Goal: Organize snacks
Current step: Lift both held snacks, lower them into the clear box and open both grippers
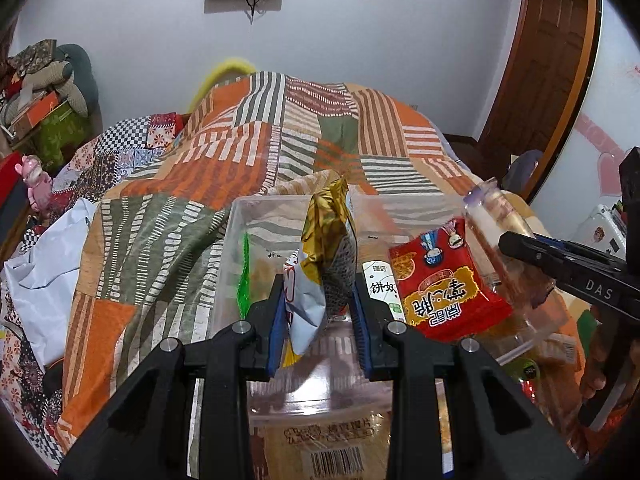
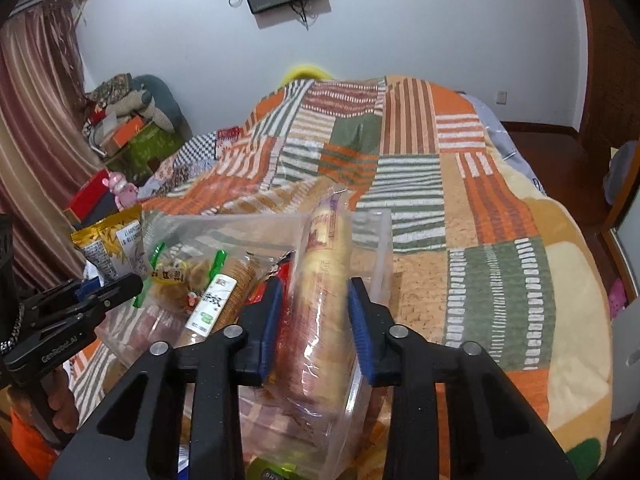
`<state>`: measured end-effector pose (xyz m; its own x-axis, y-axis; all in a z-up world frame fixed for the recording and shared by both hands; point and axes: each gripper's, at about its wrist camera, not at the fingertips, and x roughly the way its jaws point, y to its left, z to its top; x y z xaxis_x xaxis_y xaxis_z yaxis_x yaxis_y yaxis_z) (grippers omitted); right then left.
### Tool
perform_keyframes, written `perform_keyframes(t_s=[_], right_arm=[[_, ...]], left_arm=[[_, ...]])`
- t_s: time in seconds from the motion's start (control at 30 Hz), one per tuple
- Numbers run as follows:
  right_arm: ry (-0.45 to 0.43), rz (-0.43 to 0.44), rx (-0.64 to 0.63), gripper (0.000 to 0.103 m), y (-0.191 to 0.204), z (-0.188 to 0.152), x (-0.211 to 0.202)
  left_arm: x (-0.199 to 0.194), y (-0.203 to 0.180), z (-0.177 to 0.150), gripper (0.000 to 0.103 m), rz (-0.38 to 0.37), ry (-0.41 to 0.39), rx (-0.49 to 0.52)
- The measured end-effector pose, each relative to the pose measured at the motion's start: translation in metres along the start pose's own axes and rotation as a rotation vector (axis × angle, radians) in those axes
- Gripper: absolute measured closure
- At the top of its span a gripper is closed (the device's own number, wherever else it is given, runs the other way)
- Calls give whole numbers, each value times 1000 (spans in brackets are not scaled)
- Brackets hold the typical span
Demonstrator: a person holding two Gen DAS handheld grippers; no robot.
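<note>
left gripper (image 1: pixel 318 304) closed on crinkled gold and white foil snack bag (image 1: pixel 324 248), held upright over clear plastic storage box (image 1: pixel 240 248) on orange and green striped patchwork quilt (image 1: pixel 168 208). right gripper (image 2: pixel 314 320) clamped around long clear-wrapped roll of round biscuits (image 2: pixel 320 300), tilted, probably partly inside the box. red square noodle snack packet (image 1: pixel 442 280) and green-labelled cracker sleeve (image 2: pixel 218 300) lying in the box.

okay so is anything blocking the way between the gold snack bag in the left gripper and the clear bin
Nothing visible blocks it. The left gripper holds the gold snack bag at the clear bin's near edge, with open floor behind it. The red packet lies to the right, and the right gripper holds a cracker sleeve at the bin's right side.
</note>
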<state>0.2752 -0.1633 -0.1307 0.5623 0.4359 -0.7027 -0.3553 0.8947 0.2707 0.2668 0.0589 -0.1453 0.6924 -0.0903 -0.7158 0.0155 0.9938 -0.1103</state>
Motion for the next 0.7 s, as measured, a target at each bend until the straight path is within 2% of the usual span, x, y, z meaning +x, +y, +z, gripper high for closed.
perform_keyframes(t_s=[0.23,0.4,0.47,0.53,0.7], right_arm=[[8,-5,-10,73,2,-2,-5],[-2,13,-4,61,2,-3,-12],[-15,-3,-10,49,4,-4,-17],[-44,-27,-30,44,7,-6,-25],[-59,-26,-49,44,8,-8,-38]], left_arm=[[10,2,-3,73,2,44,-9],[7,5,-6,69,-12,63,-30],[1,5,-7,61,-14,58,-39],[-5,5,-7,57,-17,46,-37],[-26,1,-5,46,-8,10,-27]])
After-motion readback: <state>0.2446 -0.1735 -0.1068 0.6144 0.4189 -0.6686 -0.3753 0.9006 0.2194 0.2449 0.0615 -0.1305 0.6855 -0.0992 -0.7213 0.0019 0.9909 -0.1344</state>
